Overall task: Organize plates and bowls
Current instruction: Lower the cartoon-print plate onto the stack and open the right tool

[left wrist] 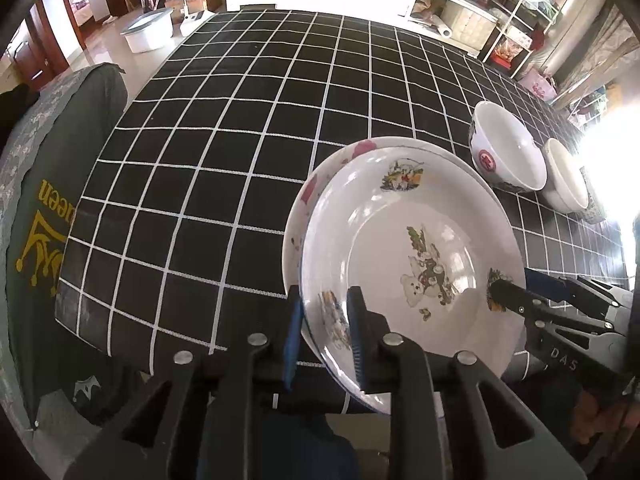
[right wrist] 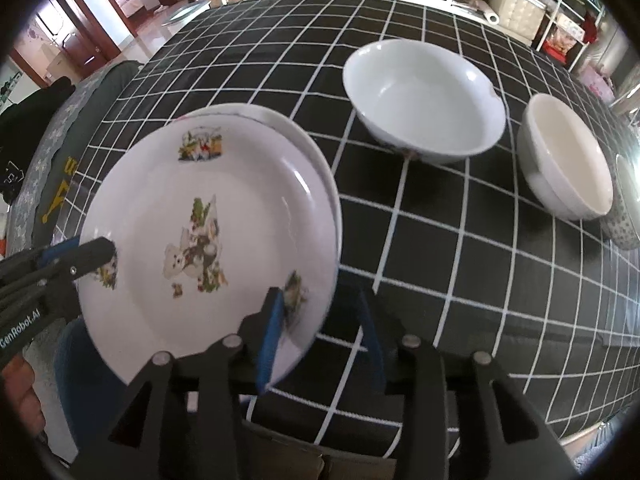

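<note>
A white plate with a bear picture (left wrist: 412, 256) (right wrist: 208, 232) is held over a second plate with red marks (left wrist: 320, 184) (right wrist: 280, 120) that lies on the black checked tablecloth (left wrist: 224, 140). My left gripper (left wrist: 326, 340) is shut on the bear plate's near-left rim; it also shows in the right wrist view (right wrist: 96, 254). My right gripper (right wrist: 320, 320) has its fingers around the plate's near-right rim with a wide gap, so it looks open; it also shows in the left wrist view (left wrist: 512, 288). Two white bowls (right wrist: 424, 96) (right wrist: 568, 156) stand to the right.
A patterned cup (right wrist: 624, 216) stands at the far right beside the smaller bowl. A chair with a grey-green garment (left wrist: 48, 208) is at the table's left side. Shelves and boxes (left wrist: 500, 20) line the far wall. The table's near edge (right wrist: 440, 420) is just below my grippers.
</note>
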`<state>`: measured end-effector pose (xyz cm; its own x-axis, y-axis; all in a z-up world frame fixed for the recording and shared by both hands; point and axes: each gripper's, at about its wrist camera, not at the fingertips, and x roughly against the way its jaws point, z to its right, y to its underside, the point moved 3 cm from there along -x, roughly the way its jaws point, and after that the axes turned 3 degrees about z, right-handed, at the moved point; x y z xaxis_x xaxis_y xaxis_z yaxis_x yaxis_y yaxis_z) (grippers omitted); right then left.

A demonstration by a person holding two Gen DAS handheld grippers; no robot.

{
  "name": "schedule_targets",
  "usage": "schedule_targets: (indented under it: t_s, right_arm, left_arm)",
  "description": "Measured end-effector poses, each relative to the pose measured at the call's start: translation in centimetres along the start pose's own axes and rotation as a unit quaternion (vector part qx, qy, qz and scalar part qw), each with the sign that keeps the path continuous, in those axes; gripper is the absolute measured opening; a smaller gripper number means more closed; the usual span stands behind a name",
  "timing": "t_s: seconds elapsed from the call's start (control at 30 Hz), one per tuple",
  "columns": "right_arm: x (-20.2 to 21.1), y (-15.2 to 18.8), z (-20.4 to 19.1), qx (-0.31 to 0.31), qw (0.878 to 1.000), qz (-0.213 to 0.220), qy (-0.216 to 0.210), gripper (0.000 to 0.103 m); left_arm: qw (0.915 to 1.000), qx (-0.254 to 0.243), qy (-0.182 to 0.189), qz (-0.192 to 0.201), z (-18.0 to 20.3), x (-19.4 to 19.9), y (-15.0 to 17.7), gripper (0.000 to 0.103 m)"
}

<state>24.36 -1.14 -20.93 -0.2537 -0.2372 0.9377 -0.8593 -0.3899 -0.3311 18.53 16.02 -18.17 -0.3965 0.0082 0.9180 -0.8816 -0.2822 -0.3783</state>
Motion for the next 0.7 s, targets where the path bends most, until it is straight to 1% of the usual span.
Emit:
schedule_targets:
  t_s: [0.03, 0.23, 0.47, 0.53, 0.7]
  right_arm:
    - [0.2, 0.1, 0.0, -0.002, 1.0, 0.004, 0.001, 0.049]
    - [0.9, 0.2, 0.1, -0.003, 1.0, 0.011, 0.002, 0.05]
    - [3.4, 0.5, 0.9, -0.017, 0.999, 0.046, -0.003, 0.05]
    - [4.3, 0.5, 1.3, -0.021, 0.998, 0.057, -0.002, 0.05]
    - [6.6, 0.4, 2.8, -0.033, 0.996, 0.082, 0.001, 0.05]
  left_arm:
    - [1.0, -0.002, -0.004, -0.001, 0.0, 0.1, 0.1, 0.025]
    - [0.9999, -0.009, -0.003, 0.004, 0.5, 1.1, 0.6, 0.025]
    - [0.9996, -0.016, 0.003, 0.023, 1.7, 3.2, 0.3, 0.025]
    - [0.9993, -0.021, 0.008, 0.031, 2.4, 4.0, 0.2, 0.027]
    - [0.9979, -0.037, 0.025, 0.046, 4.8, 5.5, -0.6, 0.027]
